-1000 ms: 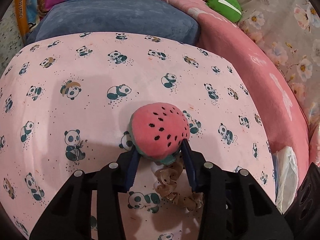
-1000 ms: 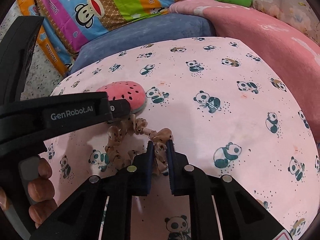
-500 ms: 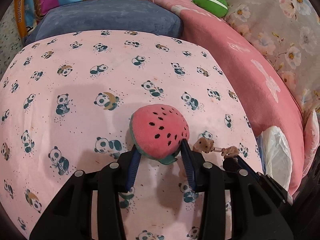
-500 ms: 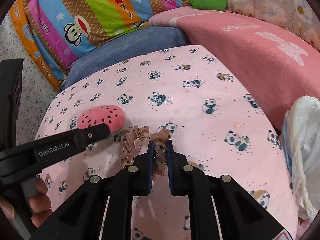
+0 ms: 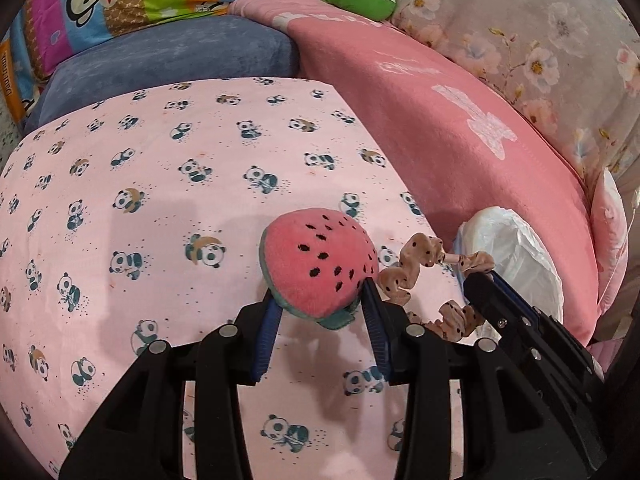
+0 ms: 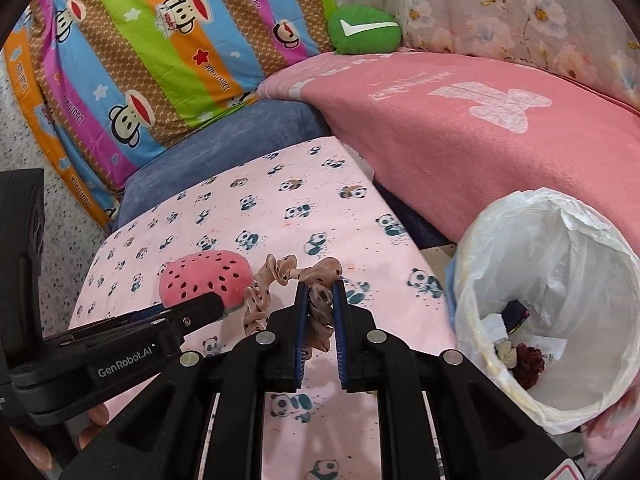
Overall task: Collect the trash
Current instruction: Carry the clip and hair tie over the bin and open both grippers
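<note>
My left gripper (image 5: 322, 294) is shut on a pink plush watermelon slice (image 5: 318, 266) with black seeds, held above the panda-print sheet (image 5: 160, 200). From the right wrist camera the same toy (image 6: 206, 278) shows at the left, with the left gripper's black finger across it. My right gripper (image 6: 320, 292) is shut on a tan dotted scrunchie (image 6: 316, 276), whose loops dangle to the left of the jaws. In the left wrist view the scrunchie (image 5: 408, 268) hangs just right of the watermelon. A bin lined with a white bag (image 6: 560, 292) stands at the right, with some trash inside.
A pink blanket (image 6: 480, 132) lies along the right side, a blue cushion (image 6: 224, 152) behind the sheet. A striped monkey-print pillow (image 6: 140, 60) and a green plush (image 6: 364, 30) sit at the back. A hand's fingertips (image 6: 94, 426) show at the lower left.
Both grippers have lifted off the sheet and travelled right with the watermelon toy and the scrunchie. The bag-lined bin has come into view at the right.
</note>
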A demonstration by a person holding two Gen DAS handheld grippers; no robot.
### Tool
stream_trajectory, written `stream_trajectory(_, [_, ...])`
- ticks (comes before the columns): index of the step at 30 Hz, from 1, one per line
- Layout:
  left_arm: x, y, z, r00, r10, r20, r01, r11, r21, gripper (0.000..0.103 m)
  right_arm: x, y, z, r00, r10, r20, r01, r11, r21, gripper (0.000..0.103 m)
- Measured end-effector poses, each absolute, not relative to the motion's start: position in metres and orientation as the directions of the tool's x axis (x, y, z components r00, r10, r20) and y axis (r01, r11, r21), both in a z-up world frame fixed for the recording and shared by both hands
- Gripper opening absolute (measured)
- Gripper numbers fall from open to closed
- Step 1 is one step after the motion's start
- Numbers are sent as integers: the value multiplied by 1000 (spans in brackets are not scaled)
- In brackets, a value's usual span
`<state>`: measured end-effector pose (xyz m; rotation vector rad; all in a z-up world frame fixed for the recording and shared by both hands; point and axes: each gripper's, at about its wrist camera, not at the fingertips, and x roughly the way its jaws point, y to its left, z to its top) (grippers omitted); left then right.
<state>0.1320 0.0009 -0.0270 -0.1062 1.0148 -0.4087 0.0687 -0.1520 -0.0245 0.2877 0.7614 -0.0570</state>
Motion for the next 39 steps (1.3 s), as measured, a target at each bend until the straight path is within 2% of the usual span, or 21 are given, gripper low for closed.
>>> stream_trajectory(10, [108, -73, -13, 442, -406, -800, 417, 883, -217, 39, 36, -221, -12, 758, -25, -652, 261, 927, 268, 11])
stream_trajectory(24, [83, -163, -8, 388, -447, -806, 568, 804, -173, 36, 4, -303, -23, 757, -117, -643, 407, 854, 324, 11])
stream_trajectory(33, [76, -200, -9, 360, -475, -803, 628, 759, -168, 36, -10, -336, -31, 744, -160, -649, 469, 817, 336, 11])
stream_trajectory(37, [81, -193, -11, 367, -475, -800, 599, 778, -187, 36, -15, -343, -34, 739, -169, -653, 482, 810, 335, 11])
stream_trajectory(38, [83, -189, -12, 380, -464, -800, 584, 791, -182, 40, -16, -343, -35, 738, -170, -654, 483, 809, 335, 11])
stream_trajectory(39, [85, -183, -13, 397, -447, -801, 563, 808, -172, 47, -16, -343, -36, 737, -170, -655, 483, 809, 334, 11])
